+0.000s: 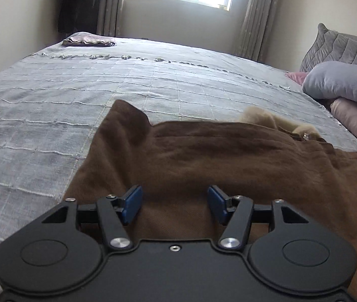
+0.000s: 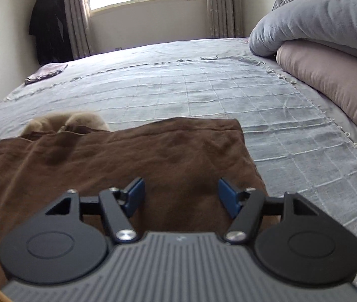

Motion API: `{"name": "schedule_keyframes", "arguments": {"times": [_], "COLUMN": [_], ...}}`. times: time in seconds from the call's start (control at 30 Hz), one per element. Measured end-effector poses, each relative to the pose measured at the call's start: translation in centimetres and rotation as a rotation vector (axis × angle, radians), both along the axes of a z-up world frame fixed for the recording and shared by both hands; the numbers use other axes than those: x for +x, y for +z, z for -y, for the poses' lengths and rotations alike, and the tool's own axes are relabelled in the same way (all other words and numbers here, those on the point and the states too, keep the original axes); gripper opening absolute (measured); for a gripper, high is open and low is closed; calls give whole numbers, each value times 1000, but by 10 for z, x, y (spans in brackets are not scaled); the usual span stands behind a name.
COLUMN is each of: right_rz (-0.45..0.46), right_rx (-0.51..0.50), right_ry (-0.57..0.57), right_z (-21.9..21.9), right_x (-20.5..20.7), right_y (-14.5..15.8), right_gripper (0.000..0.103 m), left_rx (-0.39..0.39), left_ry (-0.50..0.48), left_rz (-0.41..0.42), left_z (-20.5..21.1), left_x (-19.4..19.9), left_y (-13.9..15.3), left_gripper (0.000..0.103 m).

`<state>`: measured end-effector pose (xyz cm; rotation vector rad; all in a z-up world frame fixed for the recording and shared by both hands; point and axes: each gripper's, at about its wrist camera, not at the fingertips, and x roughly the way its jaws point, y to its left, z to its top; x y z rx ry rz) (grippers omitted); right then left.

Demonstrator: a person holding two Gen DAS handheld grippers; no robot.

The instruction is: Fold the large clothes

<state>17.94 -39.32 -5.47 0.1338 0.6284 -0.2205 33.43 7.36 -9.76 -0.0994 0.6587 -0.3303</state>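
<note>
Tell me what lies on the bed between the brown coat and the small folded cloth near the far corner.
Nothing: only bare grey bedspread separates the brown coat from the folded cloth, as both wrist views show.

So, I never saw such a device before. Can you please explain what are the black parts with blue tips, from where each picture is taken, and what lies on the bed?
A person holds two hand-held grippers, each with a camera looking along its two fingers. One picture comes from the left gripper, the other from the right gripper. The blue tips are finger pads. Both grippers are open and hold nothing. A brown garment with a pale furry collar lies on the grey bed, under both grippers. Farther off are a small folded cloth and rolled bedding.
</note>
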Motion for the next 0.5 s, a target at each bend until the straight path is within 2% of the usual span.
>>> {"name": "schedule_keyframes", "arguments": {"times": [0.1,0.23,0.37,0.43,0.5], "right_rz": [-1,2,1,-6,13], "right_rx": [-13,36,113,160,191], "right_ry": [-31,-88,-190,-259,-281], "right_z": [11,32,61,74,81], "right_x": [15,34,44,44,36], "right_y": [-8,-17,-28,-32,-29], "right_gripper": [67,74,75,75,75], "left_rx": [16,50,-9,-67,-38], "left_ry": [29,92,183,199,208], "left_rz": [7,12,-47,-71,-69], "left_z": [-5,-10,-31,-40,-39], "left_x": [26,58,84,88,83], "left_y": [-4,-13,-25,-25,-18], "left_gripper": [58,60,61,61,61]}}
